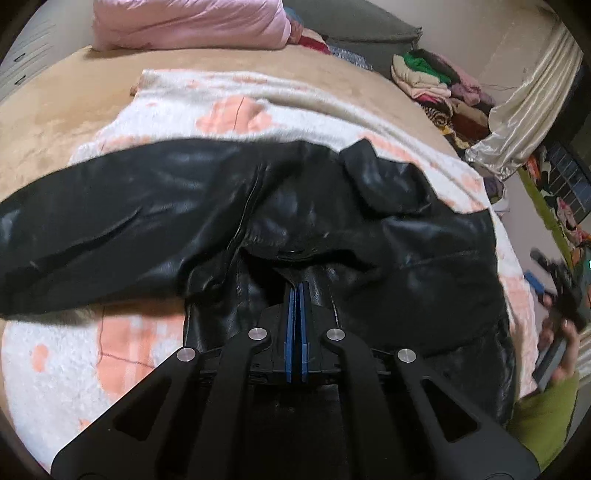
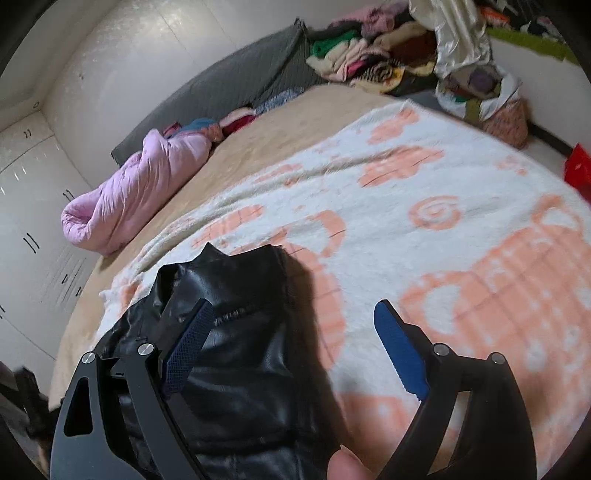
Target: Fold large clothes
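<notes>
A black leather jacket (image 1: 236, 206) lies spread on a white and peach blanket (image 1: 229, 110) on the bed. One sleeve reaches far left. My left gripper (image 1: 296, 291) is shut on a fold of the jacket near its middle front edge. In the right wrist view part of the jacket (image 2: 236, 332) lies bunched at the lower left. My right gripper (image 2: 295, 314) is open and empty just above it, its left finger (image 2: 192, 336) over the leather and its right finger (image 2: 399, 347) over the blanket (image 2: 443, 229).
A rolled pink quilt (image 1: 188, 26) (image 2: 140, 192) lies at the bed's far side on a tan sheet (image 1: 44, 110). A pile of mixed clothes (image 1: 439, 85) (image 2: 369, 55) sits by a cream curtain (image 1: 524, 99). White cupboards (image 2: 33, 206) stand on the left. A grey pillow (image 2: 229, 85) leans on the wall.
</notes>
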